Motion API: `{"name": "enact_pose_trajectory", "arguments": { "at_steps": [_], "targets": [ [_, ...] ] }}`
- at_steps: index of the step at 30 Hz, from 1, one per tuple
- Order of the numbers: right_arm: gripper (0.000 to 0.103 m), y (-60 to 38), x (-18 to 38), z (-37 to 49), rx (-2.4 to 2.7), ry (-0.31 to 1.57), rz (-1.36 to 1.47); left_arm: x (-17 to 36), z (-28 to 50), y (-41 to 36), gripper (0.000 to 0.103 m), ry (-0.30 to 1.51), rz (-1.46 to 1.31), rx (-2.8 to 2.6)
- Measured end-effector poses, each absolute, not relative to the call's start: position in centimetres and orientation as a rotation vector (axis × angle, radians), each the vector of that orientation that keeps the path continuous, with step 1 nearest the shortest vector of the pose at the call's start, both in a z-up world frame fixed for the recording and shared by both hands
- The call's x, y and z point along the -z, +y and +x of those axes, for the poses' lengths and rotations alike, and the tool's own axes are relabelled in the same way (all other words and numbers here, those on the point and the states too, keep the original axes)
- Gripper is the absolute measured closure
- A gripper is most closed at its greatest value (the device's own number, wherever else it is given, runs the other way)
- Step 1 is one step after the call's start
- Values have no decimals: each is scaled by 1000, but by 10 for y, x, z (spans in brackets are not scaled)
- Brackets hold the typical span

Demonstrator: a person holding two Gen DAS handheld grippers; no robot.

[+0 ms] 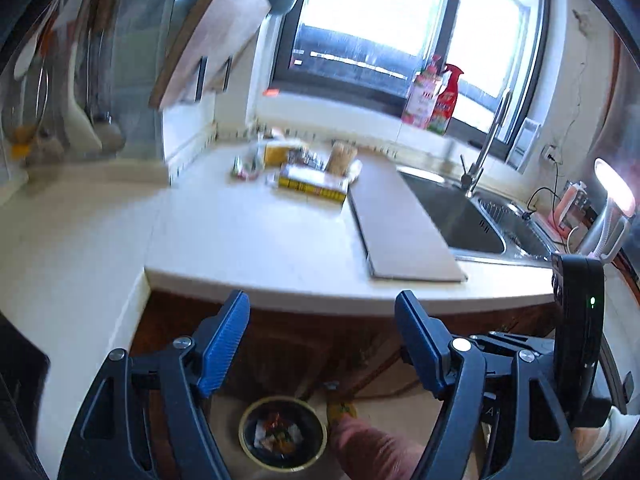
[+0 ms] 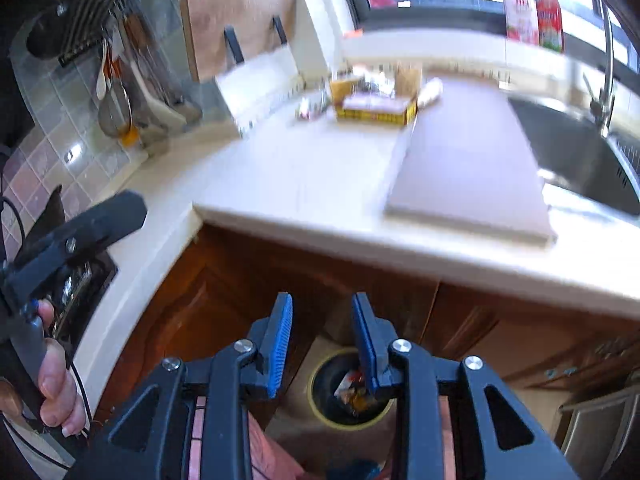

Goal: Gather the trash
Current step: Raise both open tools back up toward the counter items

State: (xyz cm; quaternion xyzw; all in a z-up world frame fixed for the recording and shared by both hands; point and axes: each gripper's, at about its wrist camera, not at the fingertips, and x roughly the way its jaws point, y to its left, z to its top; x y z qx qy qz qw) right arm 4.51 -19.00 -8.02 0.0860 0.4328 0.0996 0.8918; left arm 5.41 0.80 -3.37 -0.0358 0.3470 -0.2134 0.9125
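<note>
Kitchen counter ahead, litter bunched at its back edge by the board. Both grippers, left and right, hang spread and empty above the floor bin, likely between pickups.

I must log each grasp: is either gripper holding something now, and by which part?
Nothing is held. The left gripper and the right gripper are both open, with nothing between their fingers, above the trash bin on the floor.
</note>
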Motion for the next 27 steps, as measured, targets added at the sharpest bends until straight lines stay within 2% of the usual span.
{"name": "enact_pose_trajectory", "arguments": {
  "at_steps": [7, 12, 27],
  "targets": [
    [72, -210, 30, 87, -193, 829, 192, -16, 80, -9, 28, 645, -37, 438],
    [72, -227, 8, 127, -171, 800, 172, -29, 119, -19, 28, 653, -41, 408],
    [72, -309, 14, 279, -65, 859, 270, 18, 291, -90, 30, 836, -76, 334]
  ]
}}
